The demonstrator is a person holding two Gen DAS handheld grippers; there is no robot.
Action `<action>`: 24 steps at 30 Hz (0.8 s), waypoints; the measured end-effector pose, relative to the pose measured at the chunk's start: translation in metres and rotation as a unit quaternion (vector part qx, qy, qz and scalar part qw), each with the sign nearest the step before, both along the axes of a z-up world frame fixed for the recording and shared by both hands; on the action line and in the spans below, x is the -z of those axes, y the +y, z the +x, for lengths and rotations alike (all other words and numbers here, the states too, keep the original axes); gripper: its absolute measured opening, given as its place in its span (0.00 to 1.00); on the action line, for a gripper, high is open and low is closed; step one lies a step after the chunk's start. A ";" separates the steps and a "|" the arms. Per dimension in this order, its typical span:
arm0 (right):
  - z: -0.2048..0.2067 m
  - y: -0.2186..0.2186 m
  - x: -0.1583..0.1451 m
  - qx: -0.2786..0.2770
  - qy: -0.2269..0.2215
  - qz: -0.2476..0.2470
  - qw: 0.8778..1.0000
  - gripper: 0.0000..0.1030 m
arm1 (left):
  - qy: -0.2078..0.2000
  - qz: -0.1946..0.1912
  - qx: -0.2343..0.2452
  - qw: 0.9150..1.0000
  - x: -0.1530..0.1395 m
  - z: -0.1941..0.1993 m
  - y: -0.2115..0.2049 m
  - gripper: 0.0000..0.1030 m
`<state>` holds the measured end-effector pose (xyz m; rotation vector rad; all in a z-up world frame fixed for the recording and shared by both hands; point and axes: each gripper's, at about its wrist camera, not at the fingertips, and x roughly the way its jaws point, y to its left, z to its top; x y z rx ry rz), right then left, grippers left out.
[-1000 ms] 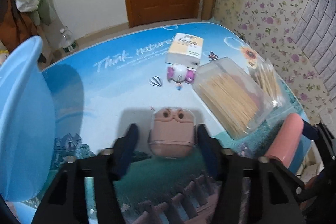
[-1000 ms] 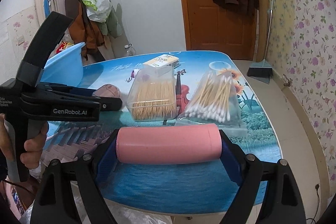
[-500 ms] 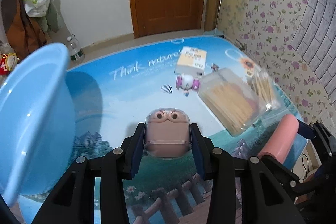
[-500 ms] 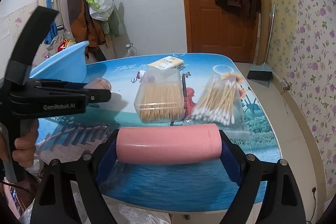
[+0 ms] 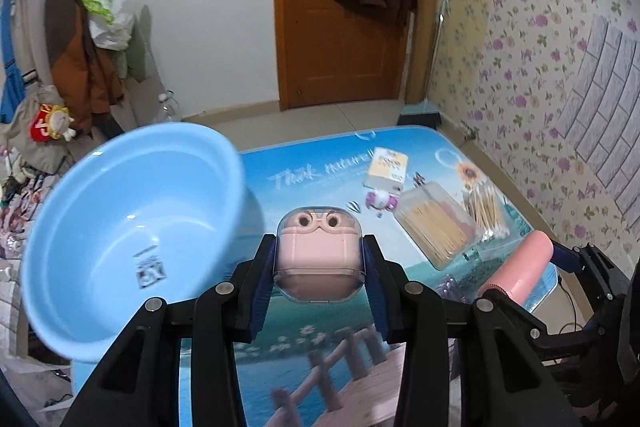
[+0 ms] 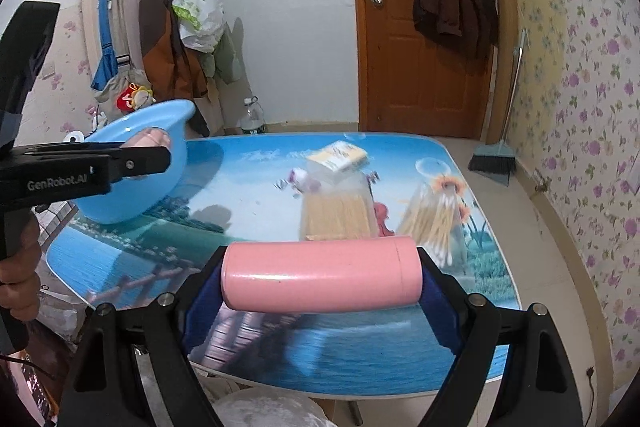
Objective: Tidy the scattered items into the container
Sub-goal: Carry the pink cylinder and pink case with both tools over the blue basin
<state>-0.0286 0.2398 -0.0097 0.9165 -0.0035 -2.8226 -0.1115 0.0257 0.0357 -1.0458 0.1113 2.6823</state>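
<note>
My left gripper point(image 5: 319, 259) is shut on a pink case in a clear shell point(image 5: 319, 253) and holds it above the table, just right of the light blue basin point(image 5: 120, 227). My right gripper point(image 6: 320, 281) is shut on a pink cylinder point(image 6: 322, 277), gripped end to end, lifted near the table's front edge; the cylinder also shows in the left wrist view point(image 5: 520, 267). The basin point(image 6: 136, 179) stands at the table's left. The left gripper shows in the right wrist view point(image 6: 160, 157) beside the basin.
On the printed blue table point(image 6: 248, 211) lie a clear box of toothpicks point(image 5: 434, 223), a pack of cotton swabs point(image 5: 490, 211), a small yellow-white box point(image 5: 386, 169) and a purple-white toy point(image 5: 380, 201). A door and a broom point(image 6: 494, 159) stand behind.
My left gripper closed on the pink case, lifted it off the table and moved toward the basin. My right gripper kept hold of the pink cylinder and rose a little.
</note>
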 end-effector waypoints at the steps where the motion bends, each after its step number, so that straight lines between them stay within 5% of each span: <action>1: 0.002 -0.005 -0.005 -0.003 0.006 0.003 1.000 0.85 | 0.006 0.002 -0.004 1.000 -0.006 0.003 -0.006 0.38; 15: -0.026 -0.109 -0.075 -0.105 0.076 0.017 0.991 0.85 | 0.072 -0.006 -0.100 0.992 -0.070 0.010 -0.130 0.38; 24: -0.070 -0.175 -0.079 -0.147 0.073 0.024 0.986 0.85 | 0.005 -0.011 -0.119 0.993 -0.012 -0.025 -0.165 0.38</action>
